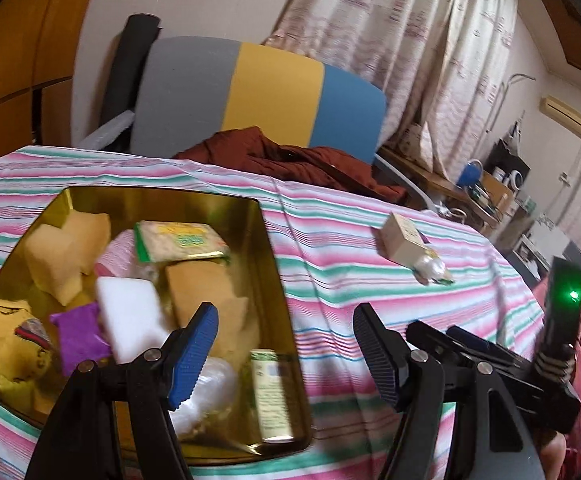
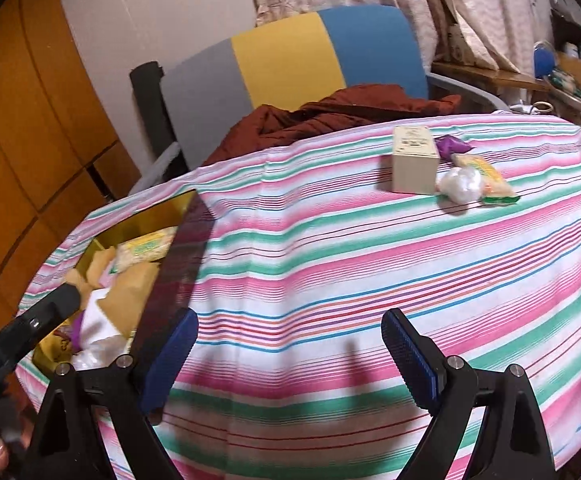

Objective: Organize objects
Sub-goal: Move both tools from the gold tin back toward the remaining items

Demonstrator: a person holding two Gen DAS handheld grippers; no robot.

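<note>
Now, tongs: left gripper [image 1: 286, 354] and right gripper [image 2: 290, 364] both spread, empty.
Leftovers: box [image 2: 415, 164] and packets, well apart from tin [image 1: 268, 248].
Risk: wrapped packets may slip when pinched.

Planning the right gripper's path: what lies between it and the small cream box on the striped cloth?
Only bare striped cloth lies between the open right gripper and the cream box; the right wrist view shows it.

I count one gold tin [image 1: 266, 240] before me. On the striped cloth [image 2: 330, 264] beyond it sit one cream box [image 2: 414, 164], one purple packet [image 2: 452, 146], one white wad [image 2: 461, 185] and one yellow-green packet [image 2: 486, 178]: four loose things.
</note>
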